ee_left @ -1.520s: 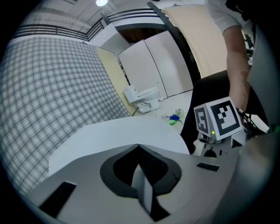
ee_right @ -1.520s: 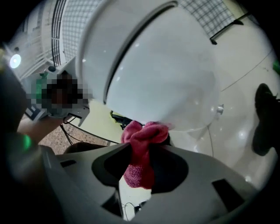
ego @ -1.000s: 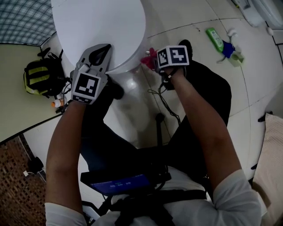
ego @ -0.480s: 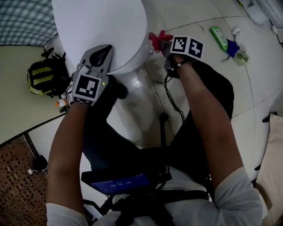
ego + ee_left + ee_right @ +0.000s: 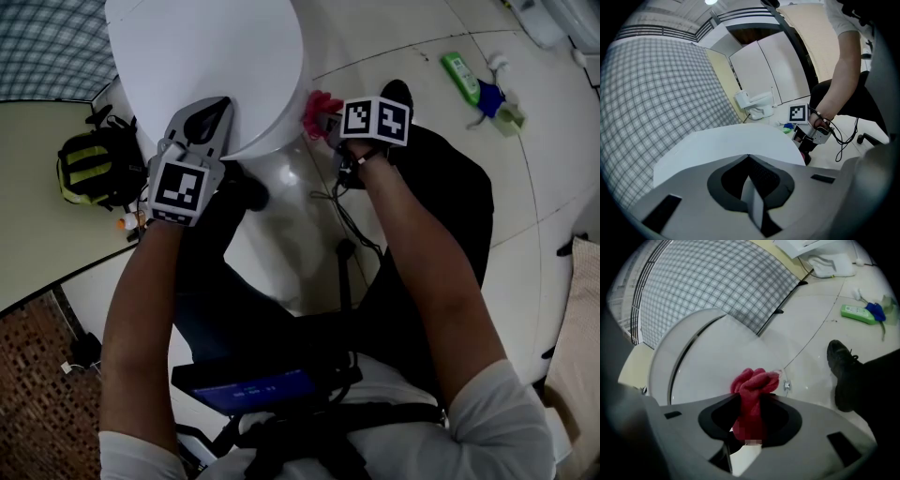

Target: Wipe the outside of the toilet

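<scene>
Here, my right gripper [image 5: 749,420] is clenched on a bunched red cloth [image 5: 753,383] that juts toward the toilet [image 5: 281,183], whose white side wall lies just left of it under the lid [image 5: 206,47] rim; contact is unclear. My left gripper [image 5: 750,183], jaws together and empty, sits by the lid's front edge, farther from that wall. Only the right gripper view shows a small metal fitting [image 5: 787,386] beside the cloth.

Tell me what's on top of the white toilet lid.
Only the grey left gripper, jaws shut, lies over the front edge of the white toilet lid; the patch beneath it is covered.
</scene>
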Action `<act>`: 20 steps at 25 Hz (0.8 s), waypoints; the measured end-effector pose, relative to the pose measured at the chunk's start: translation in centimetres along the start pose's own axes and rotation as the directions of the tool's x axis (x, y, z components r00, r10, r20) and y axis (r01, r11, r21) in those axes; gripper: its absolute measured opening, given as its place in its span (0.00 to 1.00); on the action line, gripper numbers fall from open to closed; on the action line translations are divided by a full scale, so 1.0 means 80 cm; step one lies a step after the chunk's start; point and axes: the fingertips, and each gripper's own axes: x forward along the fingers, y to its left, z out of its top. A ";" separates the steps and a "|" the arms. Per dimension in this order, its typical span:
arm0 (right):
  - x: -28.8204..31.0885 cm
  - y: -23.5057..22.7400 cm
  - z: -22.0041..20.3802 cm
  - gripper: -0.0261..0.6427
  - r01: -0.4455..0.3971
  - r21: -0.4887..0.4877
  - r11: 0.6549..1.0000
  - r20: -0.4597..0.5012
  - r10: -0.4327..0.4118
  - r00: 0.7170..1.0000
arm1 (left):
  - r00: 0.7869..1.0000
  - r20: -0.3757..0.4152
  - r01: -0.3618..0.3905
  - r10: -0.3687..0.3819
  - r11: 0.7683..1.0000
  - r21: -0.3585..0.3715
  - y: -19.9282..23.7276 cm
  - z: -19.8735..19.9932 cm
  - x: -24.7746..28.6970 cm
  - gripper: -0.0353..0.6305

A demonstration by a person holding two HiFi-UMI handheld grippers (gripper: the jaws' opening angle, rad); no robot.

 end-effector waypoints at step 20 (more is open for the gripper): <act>0.052 0.042 -0.123 0.25 -0.071 -0.134 0.989 -0.282 0.030 0.959 | 1.000 0.017 -0.008 0.008 1.000 0.022 -0.005 0.003 0.000 0.02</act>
